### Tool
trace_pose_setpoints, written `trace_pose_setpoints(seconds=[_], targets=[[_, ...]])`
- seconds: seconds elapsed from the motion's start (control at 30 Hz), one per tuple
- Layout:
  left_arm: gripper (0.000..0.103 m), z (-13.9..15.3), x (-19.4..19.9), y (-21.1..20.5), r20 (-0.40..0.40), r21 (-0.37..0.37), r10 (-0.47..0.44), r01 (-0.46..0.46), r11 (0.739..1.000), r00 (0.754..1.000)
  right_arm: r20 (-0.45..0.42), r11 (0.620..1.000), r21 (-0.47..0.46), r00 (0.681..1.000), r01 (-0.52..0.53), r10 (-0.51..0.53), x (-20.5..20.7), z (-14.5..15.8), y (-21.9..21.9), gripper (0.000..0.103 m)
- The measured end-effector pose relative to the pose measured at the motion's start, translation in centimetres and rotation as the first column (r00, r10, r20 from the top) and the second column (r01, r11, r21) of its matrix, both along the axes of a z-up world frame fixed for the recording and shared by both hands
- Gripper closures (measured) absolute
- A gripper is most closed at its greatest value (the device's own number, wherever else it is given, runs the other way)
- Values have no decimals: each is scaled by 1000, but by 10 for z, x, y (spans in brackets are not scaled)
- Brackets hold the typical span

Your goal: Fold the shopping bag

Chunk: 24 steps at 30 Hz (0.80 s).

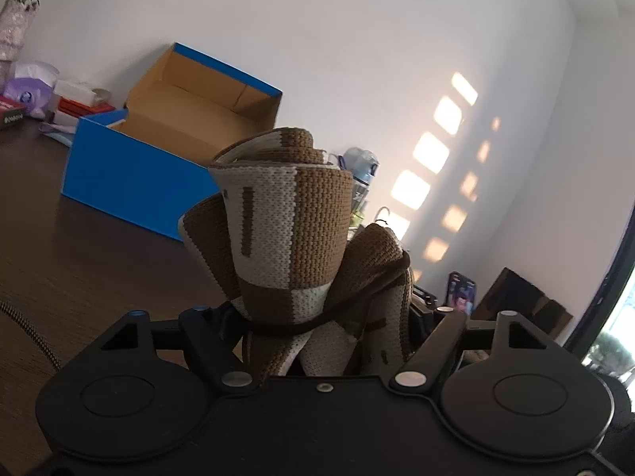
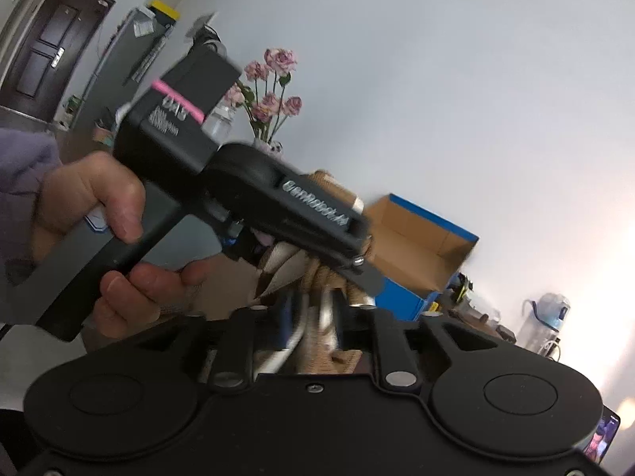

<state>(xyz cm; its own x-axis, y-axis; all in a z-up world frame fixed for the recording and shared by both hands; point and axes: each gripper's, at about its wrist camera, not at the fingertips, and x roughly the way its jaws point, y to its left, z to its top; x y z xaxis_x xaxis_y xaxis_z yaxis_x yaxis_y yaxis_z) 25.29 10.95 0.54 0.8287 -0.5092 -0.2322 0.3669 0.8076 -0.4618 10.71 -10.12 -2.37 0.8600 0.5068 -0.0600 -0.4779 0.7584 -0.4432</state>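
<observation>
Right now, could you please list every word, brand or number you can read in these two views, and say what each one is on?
"GenRobot.AI": side of the left gripper, right wrist view; last letters blurred.
White print by the pink stripe on its camera housing: too blurred to read.
Red box on the table: print too small.
Nothing else legible.

The rolled shopping bag (image 1: 285, 230) stands up between the arms of the left hand-held gripper (image 1: 317, 317), above the bench (image 1: 79, 269). Behind it on the bench sits an open cardboard box (image 1: 158, 146); a vase (image 1: 12, 27) and tissue packs (image 1: 31, 87) lie farther left, a water bottle (image 1: 363, 174) to the right by the wall.
</observation>
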Motion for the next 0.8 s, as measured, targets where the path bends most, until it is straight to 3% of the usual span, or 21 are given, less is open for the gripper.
trace_pose_setpoints(seconds=[0.1, 0.23, 0.33, 0.4, 0.5, 0.6, 0.73, 0.77, 0.8], targets=[[30, 0, 1, 10, 8, -6, -11, 11, 1000, 1000, 4, 1000, 31, 1000, -1, 1, 0, 5, -18, 69], [30, 8, -3, 23, 70, 30, -120, 118, 993, 990, 18, 998, 55, 1000, -20, 19, 21, 24, -50, 69], [30, 23, -14, 27, 138, 64, -253, 246, 967, 958, 34, 989, 19, 988, -149, 149, 36, 46, -70, 69], [30, 33, -25, 23, 177, 102, -340, 327, 940, 924, 32, 965, -32, 965, -261, 262, 42, 61, -75, 71], [30, 42, -38, 20, 194, 128, -435, 417, 900, 879, -42, 897, -82, 901, -435, 432, 54, 88, -75, 71], [30, 46, -43, 23, 185, 115, -489, 476, 872, 852, -161, 821, -54, 816, -569, 555, 66, 102, -79, 78], [30, 50, -49, 21, 186, 138, -565, 548, 825, 804, -351, 694, 74, 633, -716, 690, 91, 118, -82, 84], [30, 50, -46, 21, 178, 132, -574, 559, 819, 799, -373, 675, 92, 603, -732, 705, 93, 119, -82, 85], [31, 50, -44, 22, 171, 127, -584, 569, 812, 794, -382, 669, 92, 594, -738, 708, 94, 120, -81, 87]])
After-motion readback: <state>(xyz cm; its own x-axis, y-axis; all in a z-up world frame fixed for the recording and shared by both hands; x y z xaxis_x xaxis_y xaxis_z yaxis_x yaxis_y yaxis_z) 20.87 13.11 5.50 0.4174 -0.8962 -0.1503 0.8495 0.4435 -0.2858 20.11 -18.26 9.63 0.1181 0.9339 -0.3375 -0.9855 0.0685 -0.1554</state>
